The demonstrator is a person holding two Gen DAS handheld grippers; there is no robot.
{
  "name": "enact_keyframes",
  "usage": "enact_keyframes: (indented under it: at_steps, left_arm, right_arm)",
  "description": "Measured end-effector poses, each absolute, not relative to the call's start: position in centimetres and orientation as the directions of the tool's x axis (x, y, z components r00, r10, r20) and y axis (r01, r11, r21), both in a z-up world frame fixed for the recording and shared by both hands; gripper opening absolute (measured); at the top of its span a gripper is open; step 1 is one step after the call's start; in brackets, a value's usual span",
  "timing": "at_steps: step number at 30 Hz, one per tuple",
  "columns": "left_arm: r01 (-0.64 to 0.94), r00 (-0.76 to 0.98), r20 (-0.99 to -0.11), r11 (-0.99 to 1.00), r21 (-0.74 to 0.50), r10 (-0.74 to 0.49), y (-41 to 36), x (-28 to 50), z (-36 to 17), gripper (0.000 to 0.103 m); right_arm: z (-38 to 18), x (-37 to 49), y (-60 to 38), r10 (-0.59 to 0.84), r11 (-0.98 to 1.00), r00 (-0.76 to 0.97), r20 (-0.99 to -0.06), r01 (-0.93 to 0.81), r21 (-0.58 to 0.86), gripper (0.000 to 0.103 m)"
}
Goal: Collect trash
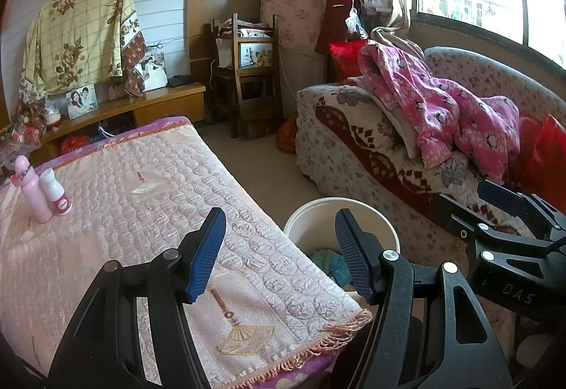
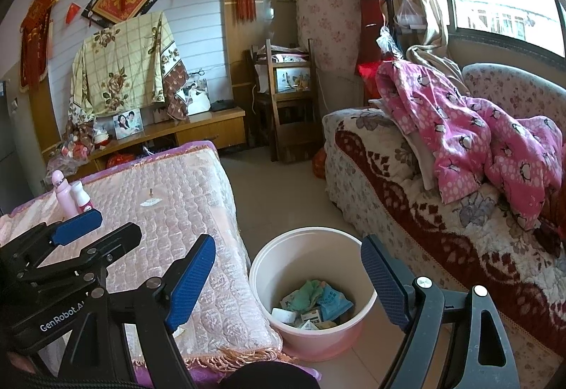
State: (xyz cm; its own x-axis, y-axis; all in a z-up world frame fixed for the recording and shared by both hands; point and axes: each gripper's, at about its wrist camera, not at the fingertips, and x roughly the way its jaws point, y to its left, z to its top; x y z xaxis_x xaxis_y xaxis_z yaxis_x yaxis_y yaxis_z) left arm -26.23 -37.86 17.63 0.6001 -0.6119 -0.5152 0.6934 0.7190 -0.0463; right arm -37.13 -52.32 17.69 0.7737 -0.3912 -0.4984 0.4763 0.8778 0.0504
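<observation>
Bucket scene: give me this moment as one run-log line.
left tool: open, empty | right tool: open, empty | bucket: on floor, trash inside | two bottles: upright on table

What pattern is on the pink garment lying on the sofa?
The pink garment has white dots and small penguins; the right wrist view shows it best.

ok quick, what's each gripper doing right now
Left gripper: open, nothing between the pads.
Right gripper: open, empty, over the bin.
</observation>
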Motion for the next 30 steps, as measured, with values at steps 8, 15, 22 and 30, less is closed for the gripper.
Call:
enact_keyframes:
  at_steps: [8,15,22,30]
  left_arm:
    - [0.696,0.596,-0.519,0.717,-0.046,-0.613,-37.96,-26.36,17.49,0.063]
    - [0.697,0.593,-0.523,0.715,-0.047,-0.613,-38.08,-26.51,17.28,0.063]
    - [0.698,0.584,-0.53,0.714,-0.057,-0.614,-38.23,-26.47,17.04,0.063]
    - [0.7,0.58,-0.534,0.712,-0.06,-0.615,-38.26,-26.41,16.97,0.063]
  right_arm:
    - [17.29,-37.15,-52.4,-0.391,0.878,0.771,-0.503,0.477,0.047,0.083]
    - [17.2,-37.13,-52.54,-0.389,0.878,0.77,-0.505,0.476,0.049,0.084]
    - [17.08,-37.24,-52.52,-0.388,0.878,0.769,-0.507,0.475,0.049,0.084]
    - [17.37,-37.05,-52.55,-0.389,0.878,0.769,-0.507,0.477,0.048,0.085]
